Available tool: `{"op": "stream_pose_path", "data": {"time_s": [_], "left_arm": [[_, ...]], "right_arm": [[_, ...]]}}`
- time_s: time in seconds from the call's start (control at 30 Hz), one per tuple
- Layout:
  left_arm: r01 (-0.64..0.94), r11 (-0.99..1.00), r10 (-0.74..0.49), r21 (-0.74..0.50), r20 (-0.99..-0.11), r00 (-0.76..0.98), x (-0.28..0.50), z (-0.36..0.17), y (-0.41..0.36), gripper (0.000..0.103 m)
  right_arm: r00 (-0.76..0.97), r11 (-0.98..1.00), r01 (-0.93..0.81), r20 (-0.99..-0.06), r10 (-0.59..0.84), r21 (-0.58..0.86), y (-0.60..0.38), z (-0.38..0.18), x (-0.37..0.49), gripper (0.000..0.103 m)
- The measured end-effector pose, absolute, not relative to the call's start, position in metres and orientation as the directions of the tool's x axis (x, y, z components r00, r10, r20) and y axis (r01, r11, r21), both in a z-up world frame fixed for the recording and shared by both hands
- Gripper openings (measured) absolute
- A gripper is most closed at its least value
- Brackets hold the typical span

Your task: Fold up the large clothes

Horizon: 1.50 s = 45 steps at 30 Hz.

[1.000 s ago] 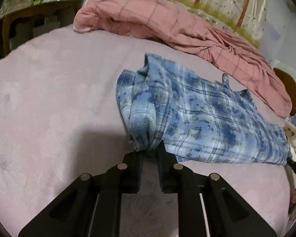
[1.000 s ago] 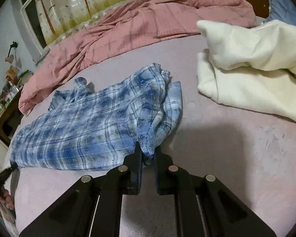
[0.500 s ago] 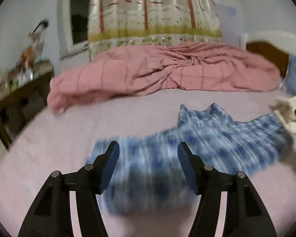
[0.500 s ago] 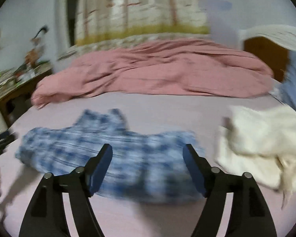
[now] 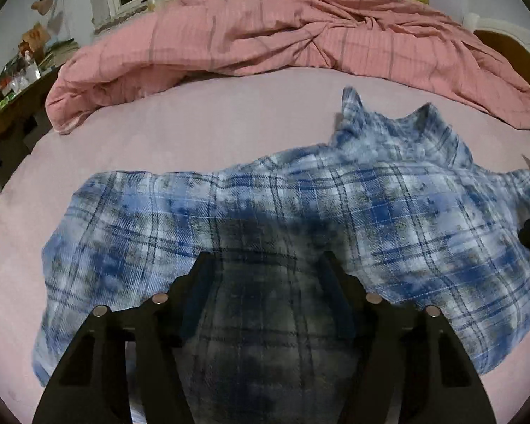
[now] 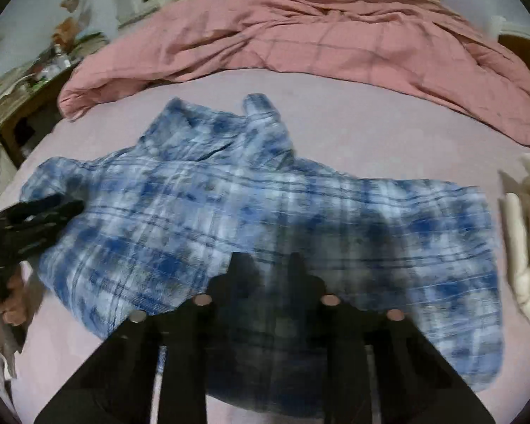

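Observation:
A blue plaid shirt (image 5: 300,212) lies spread on the pink bed sheet (image 5: 159,130), collar toward the far side. My left gripper (image 5: 265,265) hovers over the shirt's near part, jaws wide open and empty. In the right wrist view the shirt (image 6: 229,198) also lies spread, blurred by motion. My right gripper (image 6: 266,265) is over its near middle with the jaws apart, narrower than the left, and nothing is held. The left gripper (image 6: 35,212) shows at the shirt's left end in that view.
A rumpled pink quilt (image 5: 282,35) lies along the bed's far side. A cream garment (image 6: 526,233) sits to the right of the shirt. A cluttered wooden table (image 5: 14,84) stands left of the bed. A wooden headboard (image 5: 512,49) is at the far right.
Both grippers were shut on the bunched shirt ends a second ago. They have let go and opened, and both views now face the spread shirt from closer in.

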<state>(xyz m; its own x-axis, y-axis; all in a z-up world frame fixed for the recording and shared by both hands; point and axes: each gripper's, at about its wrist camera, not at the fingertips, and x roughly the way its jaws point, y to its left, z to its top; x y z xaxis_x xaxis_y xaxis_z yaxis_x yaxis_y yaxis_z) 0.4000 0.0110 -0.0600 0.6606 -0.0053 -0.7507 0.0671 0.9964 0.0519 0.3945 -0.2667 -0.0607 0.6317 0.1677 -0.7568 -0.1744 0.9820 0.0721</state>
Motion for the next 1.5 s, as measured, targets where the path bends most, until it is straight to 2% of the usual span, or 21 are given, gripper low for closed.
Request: {"op": "stream_pose_path", "data": {"time_s": [0.03, 0.07, 0.17, 0.3, 0.4, 0.5, 0.57, 0.67, 0.73, 0.83, 0.9, 1.13, 1.3, 1.43, 1.5], "left_arm": [[0.072, 0.995, 0.001, 0.066, -0.746, 0.666, 0.396, -0.058, 0.007, 0.049], [0.075, 0.994, 0.013, 0.085, -0.742, 0.670, 0.392, -0.057, 0.004, 0.048], [0.067, 0.989, 0.047, 0.131, -0.715, 0.697, 0.372, -0.057, -0.002, 0.048], [0.065, 0.993, 0.031, 0.103, -0.729, 0.684, 0.353, -0.059, 0.001, 0.048], [0.076, 0.993, 0.013, 0.094, -0.708, 0.706, 0.343, -0.051, 0.001, 0.045], [0.112, 0.993, -0.063, 0.021, -0.718, 0.693, 0.345, -0.034, -0.004, 0.045], [0.109, 0.993, -0.051, 0.033, -0.730, 0.682, 0.349, -0.022, -0.013, 0.046], [0.113, 0.993, -0.059, 0.018, -0.766, 0.640, 0.360, -0.016, -0.026, 0.053], [0.087, 0.996, -0.044, 0.012, -0.787, 0.616, 0.372, -0.023, -0.029, 0.053], [0.034, 0.999, -0.022, -0.003, -0.807, 0.590, 0.398, -0.041, -0.023, 0.053], [0.009, 0.999, -0.039, -0.042, -0.811, 0.584, 0.422, -0.048, -0.015, 0.053], [-0.036, 0.998, -0.018, -0.045, -0.837, 0.547, 0.483, -0.062, -0.008, 0.047], [0.014, 1.000, -0.014, -0.007, -0.794, 0.608, 0.438, -0.057, -0.016, 0.045], [0.095, 0.992, -0.126, -0.085, -0.781, 0.612, 0.390, -0.048, -0.016, 0.044], [0.107, 0.993, -0.099, -0.043, -0.787, 0.609, 0.375, -0.051, -0.018, 0.044]], "right_arm": [[0.634, 0.981, -0.183, -0.754, 0.169, 0.066, -0.264, -0.062, 0.394, 0.022], [0.629, 0.978, -0.199, -0.756, 0.181, 0.069, -0.262, -0.062, 0.391, 0.022], [0.589, 0.973, -0.209, -0.781, 0.207, 0.100, -0.261, -0.068, 0.387, 0.022], [0.589, 0.975, -0.215, -0.790, 0.172, 0.051, -0.255, -0.071, 0.384, 0.022], [0.607, 0.977, -0.201, -0.775, 0.178, 0.068, -0.257, -0.070, 0.381, 0.022], [0.656, 0.975, -0.191, -0.724, 0.213, 0.115, -0.266, -0.060, 0.376, 0.010], [0.679, 0.969, -0.207, -0.693, 0.243, 0.137, -0.269, -0.050, 0.372, 0.008], [0.642, 0.948, -0.237, -0.699, 0.315, 0.210, -0.273, -0.043, 0.371, 0.006], [0.617, 0.943, -0.221, -0.713, 0.333, 0.250, -0.275, -0.047, 0.375, 0.006], [0.573, 0.966, -0.193, -0.779, 0.254, 0.172, -0.267, -0.067, 0.385, 0.006], [0.581, 0.967, -0.198, -0.776, 0.246, 0.158, -0.265, -0.072, 0.387, 0.006], [0.580, 0.962, -0.190, -0.768, 0.271, 0.196, -0.271, -0.073, 0.387, 0.006], [0.588, 0.962, -0.194, -0.763, 0.269, 0.191, -0.269, -0.075, 0.388, 0.006], [0.593, 0.965, -0.196, -0.763, 0.256, 0.171, -0.267, -0.074, 0.388, 0.006], [0.597, 0.967, -0.199, -0.763, 0.247, 0.157, -0.265, -0.074, 0.387, 0.006]]}}
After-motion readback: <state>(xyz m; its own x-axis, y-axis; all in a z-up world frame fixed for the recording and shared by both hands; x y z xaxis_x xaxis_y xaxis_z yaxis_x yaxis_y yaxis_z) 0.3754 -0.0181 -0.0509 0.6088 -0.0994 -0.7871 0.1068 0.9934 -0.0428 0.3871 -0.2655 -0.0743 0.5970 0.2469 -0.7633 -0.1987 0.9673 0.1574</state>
